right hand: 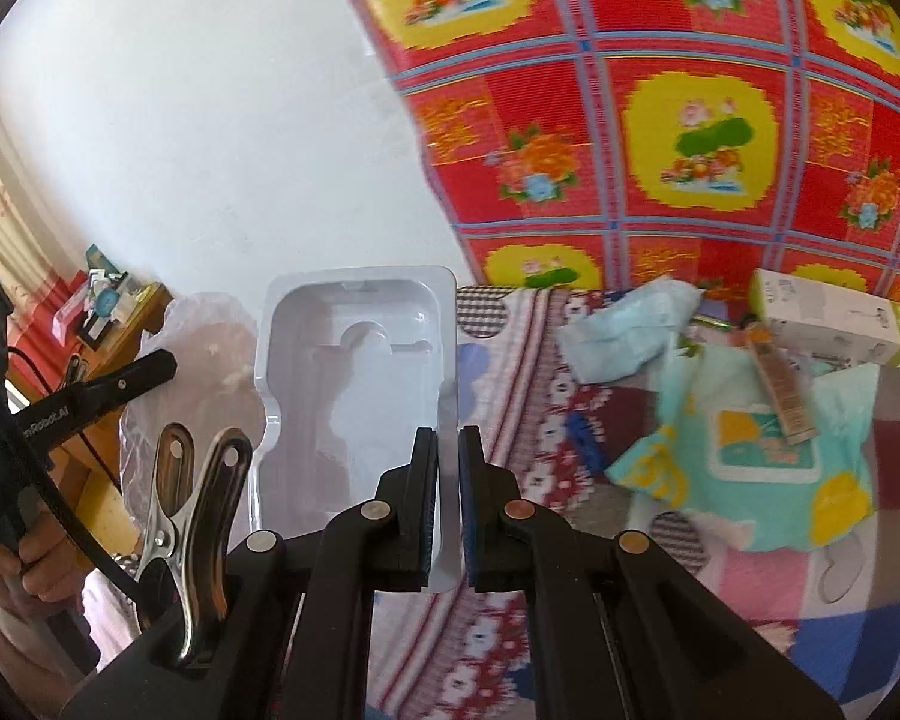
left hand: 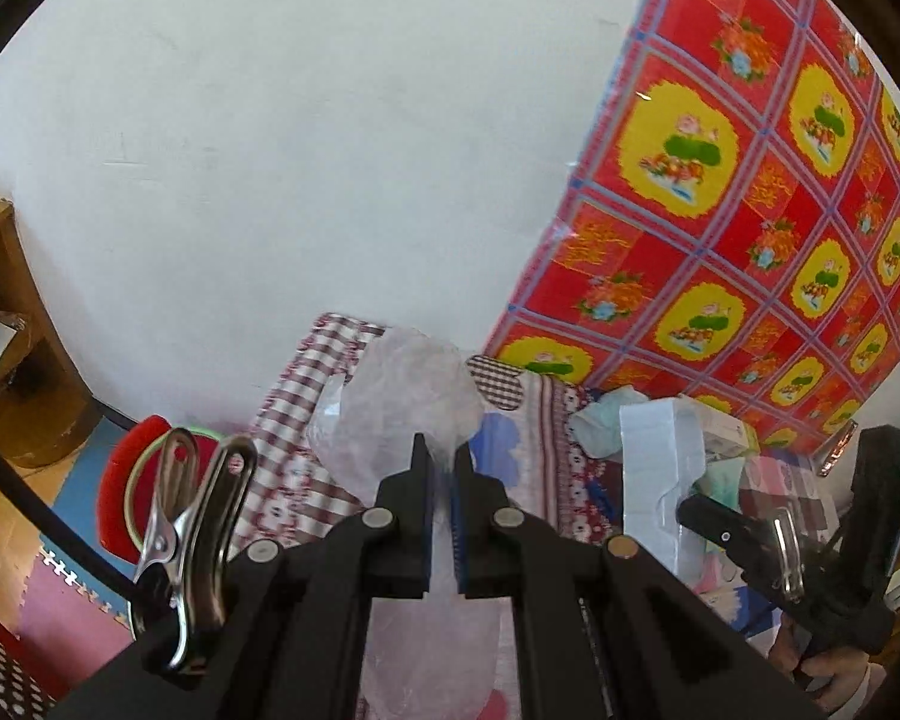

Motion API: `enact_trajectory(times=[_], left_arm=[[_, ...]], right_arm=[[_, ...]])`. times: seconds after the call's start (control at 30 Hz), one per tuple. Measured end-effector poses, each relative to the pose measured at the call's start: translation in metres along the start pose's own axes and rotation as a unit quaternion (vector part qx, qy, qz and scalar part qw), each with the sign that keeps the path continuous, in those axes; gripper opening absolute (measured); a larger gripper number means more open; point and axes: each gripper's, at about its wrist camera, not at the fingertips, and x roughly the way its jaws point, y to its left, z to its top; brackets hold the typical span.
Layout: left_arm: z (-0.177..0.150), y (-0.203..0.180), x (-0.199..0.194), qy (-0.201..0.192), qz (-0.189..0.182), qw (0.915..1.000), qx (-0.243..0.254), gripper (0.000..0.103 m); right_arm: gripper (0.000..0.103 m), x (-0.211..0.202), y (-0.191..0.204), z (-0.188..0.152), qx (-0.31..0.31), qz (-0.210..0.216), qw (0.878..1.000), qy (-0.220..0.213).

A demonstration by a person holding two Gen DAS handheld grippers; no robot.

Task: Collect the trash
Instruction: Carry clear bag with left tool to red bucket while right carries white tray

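My left gripper (left hand: 444, 462) is shut on a clear plastic bag (left hand: 408, 402) and holds it up above the patterned blanket (left hand: 546, 450). The bag also shows in the right wrist view (right hand: 198, 348), left of the tray. My right gripper (right hand: 447, 456) is shut on the right edge of a white moulded plastic tray (right hand: 354, 372) and holds it upright; the tray shows in the left wrist view (left hand: 654, 468) too. On the blanket (right hand: 510, 372) lie a crumpled pale blue tissue (right hand: 624, 330), a teal wipes packet (right hand: 756, 450), a small brown tube (right hand: 780, 384) and a white-green box (right hand: 834, 315).
A red-and-yellow floral mat (right hand: 660, 120) leans on the white wall (left hand: 270, 150). A wooden shelf (left hand: 12, 330) stands at the left. A red round object (left hand: 132, 480) lies on foam floor tiles (left hand: 48, 600). A small blue item (right hand: 585, 432) lies on the blanket.
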Motion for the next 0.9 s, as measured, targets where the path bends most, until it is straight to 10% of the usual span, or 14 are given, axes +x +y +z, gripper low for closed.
enact_trajectory(times=[0.9], left_arm=[[0.006,0.144,-0.042,-0.047,0.153,0.9804,-0.115,0.005]], right_arm=[[0.008,0.09,0.129,0.028,-0.136,0.112,0.982,0.068]])
